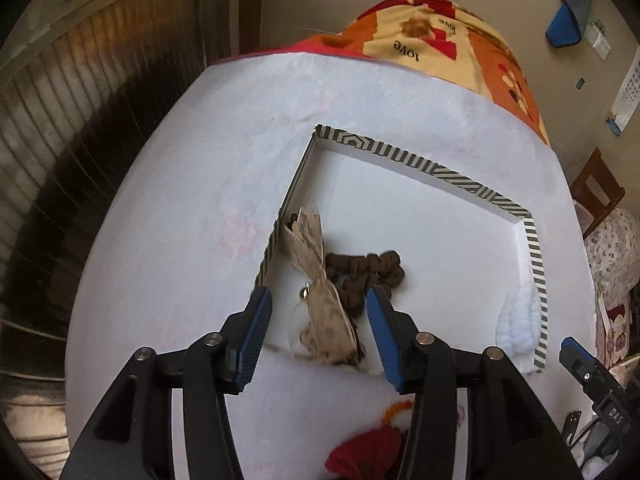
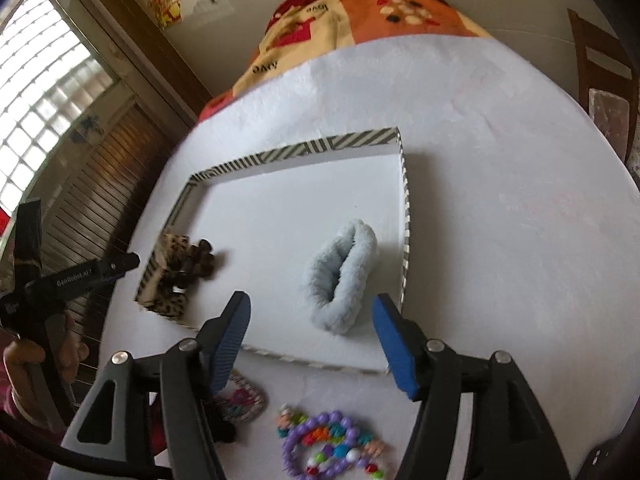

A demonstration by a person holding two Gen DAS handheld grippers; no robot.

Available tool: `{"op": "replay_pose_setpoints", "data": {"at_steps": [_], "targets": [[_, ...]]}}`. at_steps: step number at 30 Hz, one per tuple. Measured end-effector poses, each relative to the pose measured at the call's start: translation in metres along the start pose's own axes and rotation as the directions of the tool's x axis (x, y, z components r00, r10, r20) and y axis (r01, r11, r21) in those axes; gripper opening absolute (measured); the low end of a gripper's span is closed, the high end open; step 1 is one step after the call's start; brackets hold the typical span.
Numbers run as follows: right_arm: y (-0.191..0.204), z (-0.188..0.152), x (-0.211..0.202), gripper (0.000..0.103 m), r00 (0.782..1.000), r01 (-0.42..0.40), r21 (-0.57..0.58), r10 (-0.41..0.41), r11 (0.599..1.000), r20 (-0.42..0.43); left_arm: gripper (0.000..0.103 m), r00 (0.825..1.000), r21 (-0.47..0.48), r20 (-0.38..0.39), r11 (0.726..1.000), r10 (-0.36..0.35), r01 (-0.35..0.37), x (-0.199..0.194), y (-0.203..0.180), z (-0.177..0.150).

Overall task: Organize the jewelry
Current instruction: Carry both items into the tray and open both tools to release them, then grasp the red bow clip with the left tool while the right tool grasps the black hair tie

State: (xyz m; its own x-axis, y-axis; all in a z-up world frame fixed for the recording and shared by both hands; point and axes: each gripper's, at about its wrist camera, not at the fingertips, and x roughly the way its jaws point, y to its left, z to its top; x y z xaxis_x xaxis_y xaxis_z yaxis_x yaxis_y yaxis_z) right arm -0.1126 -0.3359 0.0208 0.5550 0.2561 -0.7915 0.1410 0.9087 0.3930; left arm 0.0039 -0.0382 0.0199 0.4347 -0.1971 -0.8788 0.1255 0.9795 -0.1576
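A shallow white tray with a striped rim point(image 1: 404, 156) point(image 2: 296, 146) lies on the white table. In it lie a leopard-print bow hair tie point(image 1: 320, 308) point(image 2: 170, 300), a dark brown scrunchie point(image 1: 368, 270) point(image 2: 200, 258) and a fluffy light-blue scrunchie point(image 1: 518, 320) point(image 2: 340, 276). My left gripper point(image 1: 318, 312) is open, its jaws either side of the bow, which lies loose between them. My right gripper point(image 2: 310, 320) is open and empty, just before the blue scrunchie. Colourful bead bracelets point(image 2: 324, 444) and a patterned hair piece point(image 2: 244, 400) lie on the table under the right gripper.
A red and white item with an orange trim point(image 1: 368, 448) lies on the table below the left gripper. A patterned orange blanket point(image 1: 440, 40) point(image 2: 360, 12) covers the far side. A wooden chair point(image 1: 596, 188) stands to the right. The table edge point(image 1: 120, 200) drops off at the left.
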Motion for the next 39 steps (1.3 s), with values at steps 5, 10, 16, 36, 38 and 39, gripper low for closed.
{"op": "replay_pose_setpoints", "data": {"at_steps": [5, 10, 16, 36, 38, 39], "targets": [[0.014, -0.015, -0.019, 0.067, 1.0, 0.026, -0.039, -0.025, 0.999, 0.013, 0.028, 0.999, 0.032, 0.031, 0.999, 0.021, -0.022, -0.022, -0.007, -0.019], [0.026, -0.034, -0.037, 0.067, 0.999, 0.03, -0.098, -0.028, 0.995, 0.023, 0.027, 0.998, 0.052, 0.053, 0.998, 0.015, -0.018, -0.04, -0.013, -0.042], [0.03, -0.055, -0.062, 0.067, 0.999, 0.041, -0.135, -0.038, 0.99, 0.026, 0.027, 0.999, 0.064, 0.054, 0.998, 0.004, -0.007, -0.057, -0.018, -0.07], [0.033, -0.099, -0.093, 0.067, 1.0, 0.008, -0.173, -0.009, 0.985, -0.005, 0.027, 0.999, 0.034, -0.006, 0.999, -0.035, 0.035, -0.084, -0.018, -0.132], [0.036, -0.1, -0.094, 0.067, 1.0, 0.006, -0.182, -0.007, 0.983, -0.002, 0.027, 1.0, 0.04, -0.003, 0.999, -0.027, 0.027, -0.085, -0.018, -0.133], [0.038, -0.1, -0.095, 0.067, 1.0, 0.004, -0.183, -0.004, 0.983, 0.0, 0.027, 1.0, 0.04, -0.004, 0.999, -0.027, 0.027, -0.085, -0.018, -0.134]]}}
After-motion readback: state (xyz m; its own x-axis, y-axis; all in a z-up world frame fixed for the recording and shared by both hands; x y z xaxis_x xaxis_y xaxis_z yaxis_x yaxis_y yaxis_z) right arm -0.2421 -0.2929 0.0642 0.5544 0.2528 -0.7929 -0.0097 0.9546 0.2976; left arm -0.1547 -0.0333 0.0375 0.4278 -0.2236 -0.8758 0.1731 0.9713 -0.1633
